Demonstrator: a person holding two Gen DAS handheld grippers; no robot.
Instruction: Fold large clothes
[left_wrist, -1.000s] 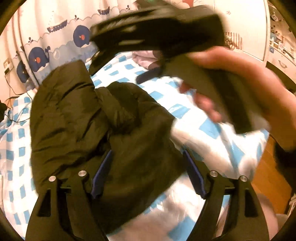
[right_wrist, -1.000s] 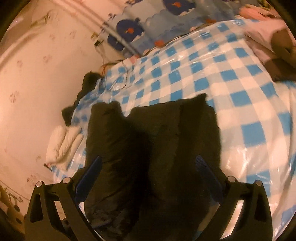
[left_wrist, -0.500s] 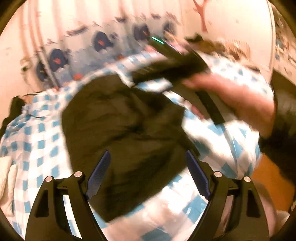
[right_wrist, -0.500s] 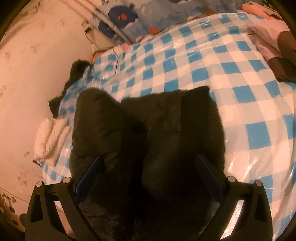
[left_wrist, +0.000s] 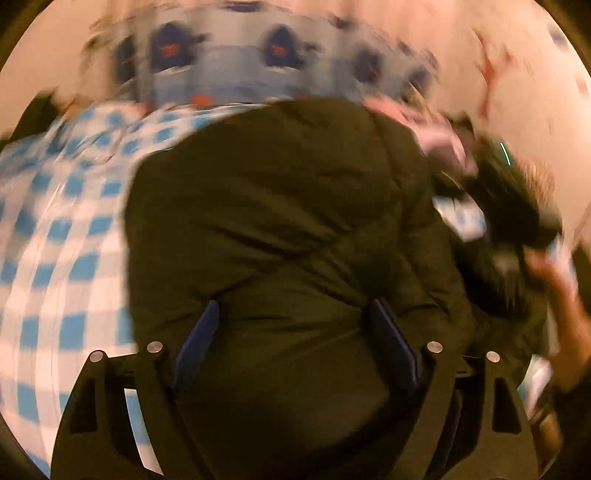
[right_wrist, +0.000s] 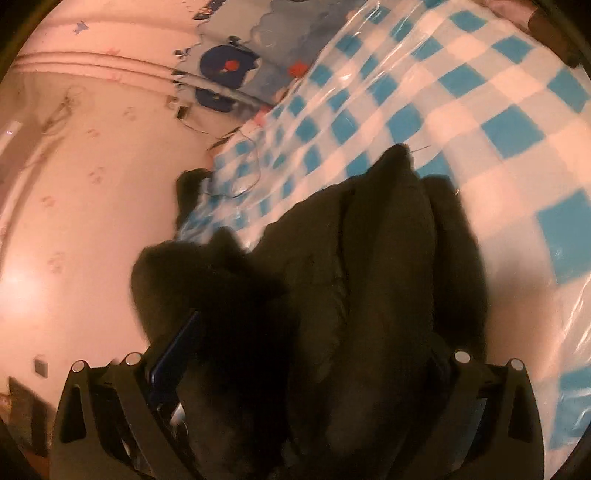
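A dark olive puffy jacket lies bunched on the bed's blue-and-white checked cover. My left gripper hangs over the jacket's near part with its jaws wide and open, blue pads on either side of the fabric. The view is blurred. At the right edge a hand holds my right gripper. In the right wrist view the jacket bulges up between the wide, open jaws of my right gripper. It covers the right pad; the left blue pad shows.
The checked cover lies under shiny clear plastic. A whale-print fabric hangs behind the bed. Pink clothes lie at the far side. A cable and a black item sit by the pink wall.
The left view swung so the jacket fills its middle, and the hand with the right gripper slid to the right edge. The right gripper sank and rolled closer to the jacket.
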